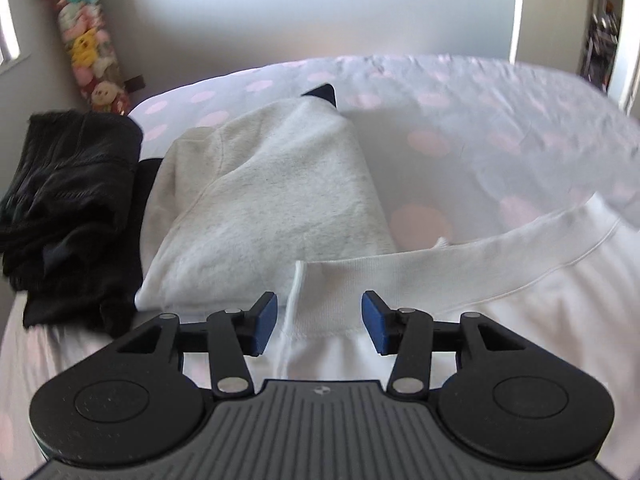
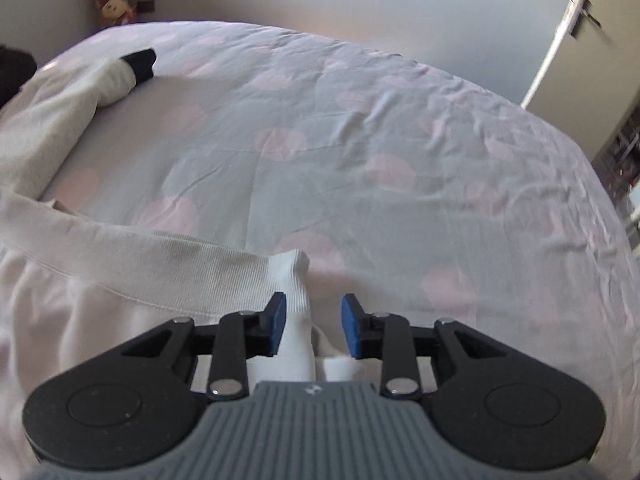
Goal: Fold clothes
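In the left wrist view, the left gripper (image 1: 319, 322) sits at the lower centre of the frame with its blue-padded fingers (image 1: 267, 322) apart. The ribbed hem of a white sweatshirt (image 1: 400, 276) lies between and under them; neither pad visibly presses on the cloth. The hem band runs from the centre toward the right edge of the frame, and the body of the garment spreads below it at lower right. Just beyond the hem, at centre left, lies a folded light grey sweatshirt (image 1: 264, 192), with a dark cuff (image 1: 322, 94) poking out at its far end. To the left of that, touching its edge, sits a pile of black clothes (image 1: 68, 208). All of it rests on a bed (image 1: 500, 120) with a pale sheet dotted in pink. In the upper left corner a tall holder of plush toys (image 1: 90, 44) leans by the wall.

In the right wrist view, the right gripper (image 2: 313, 330) is at the lower centre, its fingers (image 2: 277, 324) spread. A corner of the white sweatshirt's hem (image 2: 296, 304) lies bunched between them, close against the left pad. The hem band stretches away to the left edge of the frame. At upper left a white sleeve with a dark cuff (image 2: 140, 62) lies on the sheet.
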The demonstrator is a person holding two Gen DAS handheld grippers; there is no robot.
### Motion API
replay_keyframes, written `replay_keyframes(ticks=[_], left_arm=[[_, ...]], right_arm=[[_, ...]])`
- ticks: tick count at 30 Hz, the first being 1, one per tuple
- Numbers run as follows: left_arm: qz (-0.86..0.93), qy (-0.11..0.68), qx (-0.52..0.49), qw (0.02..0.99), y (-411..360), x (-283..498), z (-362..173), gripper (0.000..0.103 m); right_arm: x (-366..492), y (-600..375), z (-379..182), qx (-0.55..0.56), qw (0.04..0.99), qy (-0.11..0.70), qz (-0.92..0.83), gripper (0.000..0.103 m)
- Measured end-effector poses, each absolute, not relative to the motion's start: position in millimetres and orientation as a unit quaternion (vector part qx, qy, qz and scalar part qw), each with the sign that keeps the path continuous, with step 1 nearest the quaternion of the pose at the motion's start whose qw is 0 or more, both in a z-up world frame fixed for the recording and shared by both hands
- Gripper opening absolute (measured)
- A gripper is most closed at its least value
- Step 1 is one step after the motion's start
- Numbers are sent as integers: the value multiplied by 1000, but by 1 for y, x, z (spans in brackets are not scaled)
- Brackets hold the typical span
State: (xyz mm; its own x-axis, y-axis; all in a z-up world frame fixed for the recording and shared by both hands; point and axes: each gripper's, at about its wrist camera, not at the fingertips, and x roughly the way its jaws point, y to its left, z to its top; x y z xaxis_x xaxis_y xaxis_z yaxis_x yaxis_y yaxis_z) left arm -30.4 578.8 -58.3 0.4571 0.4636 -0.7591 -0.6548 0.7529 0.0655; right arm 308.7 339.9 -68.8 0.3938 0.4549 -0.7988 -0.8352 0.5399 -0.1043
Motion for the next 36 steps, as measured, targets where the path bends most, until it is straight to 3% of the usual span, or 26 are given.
replay_keyframes(ticks=[5, 14, 16, 36], left_arm=[[331, 401, -168, 838, 536, -60, -42, 55], [327, 376, -243, 832, 477, -99, -68, 55], [326, 375, -245, 832, 473, -101, -80, 55], [363, 380, -271, 806, 508, -113, -134, 55]], right_arm=[[283, 272, -60, -190, 797, 417, 394, 33], [254, 180, -112, -95, 786, 484, 371, 37], [251, 174, -122, -79, 786, 481, 380, 42], [321, 225, -170, -39, 791, 488, 367, 49]])
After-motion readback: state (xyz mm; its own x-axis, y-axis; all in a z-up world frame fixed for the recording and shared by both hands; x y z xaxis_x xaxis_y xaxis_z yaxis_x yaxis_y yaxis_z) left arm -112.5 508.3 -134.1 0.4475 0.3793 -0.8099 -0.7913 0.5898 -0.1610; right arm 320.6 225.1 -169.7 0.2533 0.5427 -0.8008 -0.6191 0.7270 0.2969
